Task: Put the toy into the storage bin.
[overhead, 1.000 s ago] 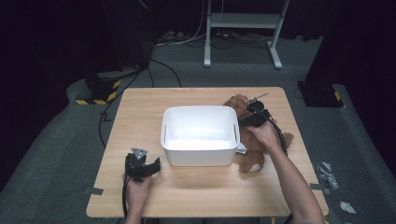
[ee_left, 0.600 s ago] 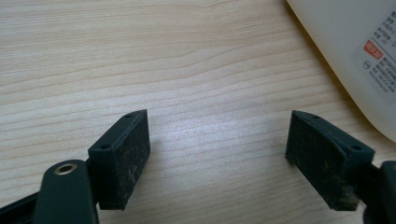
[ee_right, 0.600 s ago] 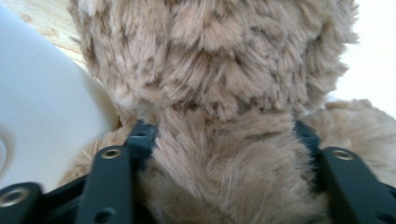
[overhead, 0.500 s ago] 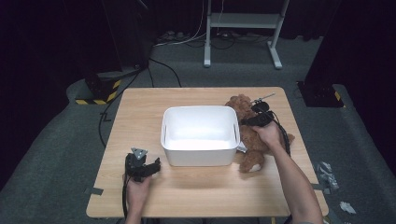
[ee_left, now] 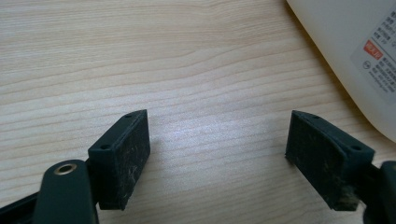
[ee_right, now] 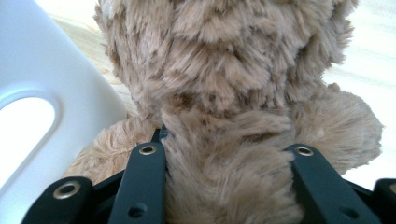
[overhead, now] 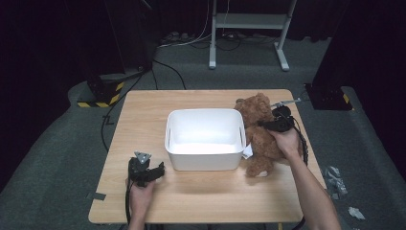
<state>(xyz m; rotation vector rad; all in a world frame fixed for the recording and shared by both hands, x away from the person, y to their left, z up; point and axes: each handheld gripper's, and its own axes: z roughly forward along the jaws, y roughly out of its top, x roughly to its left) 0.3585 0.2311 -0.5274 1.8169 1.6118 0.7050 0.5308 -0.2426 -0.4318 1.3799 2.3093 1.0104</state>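
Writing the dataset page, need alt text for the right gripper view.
Two black jaws of the right gripper press into the brown fur of a teddy bear seen close up. A white bin with a handle slot stands at left, beside the bear, on a wooden table.

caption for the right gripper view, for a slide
Right hand-held gripper clamped on a brown teddy bear beside the white bin.

The left gripper [ee_left: 217,158] hangs over the pale wood-grain surface [ee_left: 187,60], its two black jaws spread wide apart. At far right curves the white plastic bin's wall [ee_left: 345,51], bearing a printed label [ee_left: 380,60].
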